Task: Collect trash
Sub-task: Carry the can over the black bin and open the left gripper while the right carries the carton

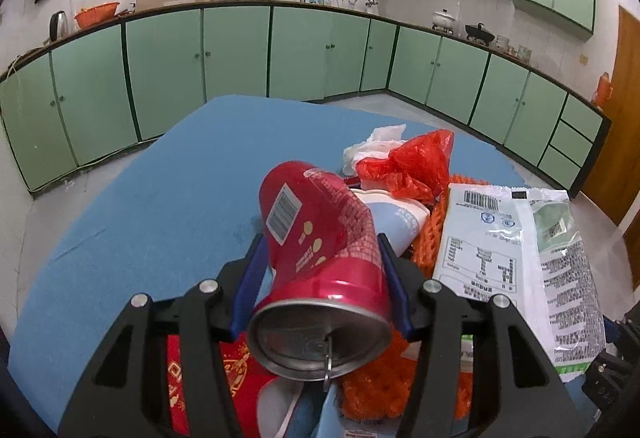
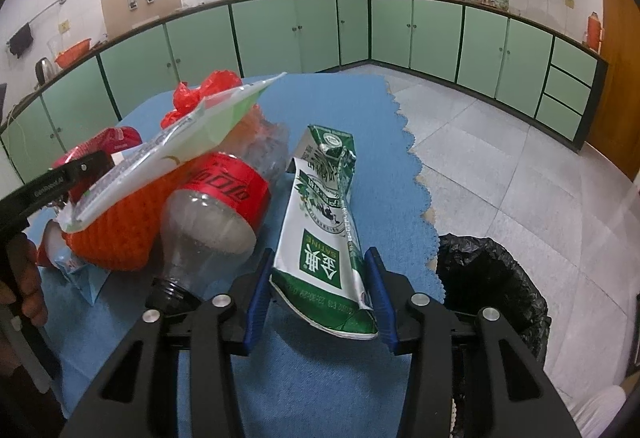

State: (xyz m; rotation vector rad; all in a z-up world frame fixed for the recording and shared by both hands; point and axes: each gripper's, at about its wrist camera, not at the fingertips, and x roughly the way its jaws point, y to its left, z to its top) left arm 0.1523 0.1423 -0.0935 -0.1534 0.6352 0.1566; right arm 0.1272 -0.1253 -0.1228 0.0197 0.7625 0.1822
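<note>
- A blue mat (image 1: 152, 197) is spread over a table in a kitchen lined with pale green cabinets (image 1: 236, 49).
- A red drink can (image 1: 320, 258) is clamped between the blue pads of the left gripper (image 1: 320, 278); the can is tilted, with its opened silver top turned toward the camera.
- Behind and beside the can, a heap of trash is seen on the mat: an orange net (image 1: 430, 234), a crumpled red plastic bag (image 1: 412, 165), white tissue (image 1: 380, 141) and a white printed pouch (image 1: 480, 238).
- A flattened green-and-white milk carton (image 2: 328, 238) is gripped at its lower end between the pads of the right gripper (image 2: 322, 298).
- Just left of the carton, a clear plastic bottle (image 2: 224, 205) with a red label is lying on its side, its black cap pointing toward the camera.
- A bin lined with a black bag (image 2: 492, 278) is seen on the tiled floor, beside the right edge of the mat.
</note>
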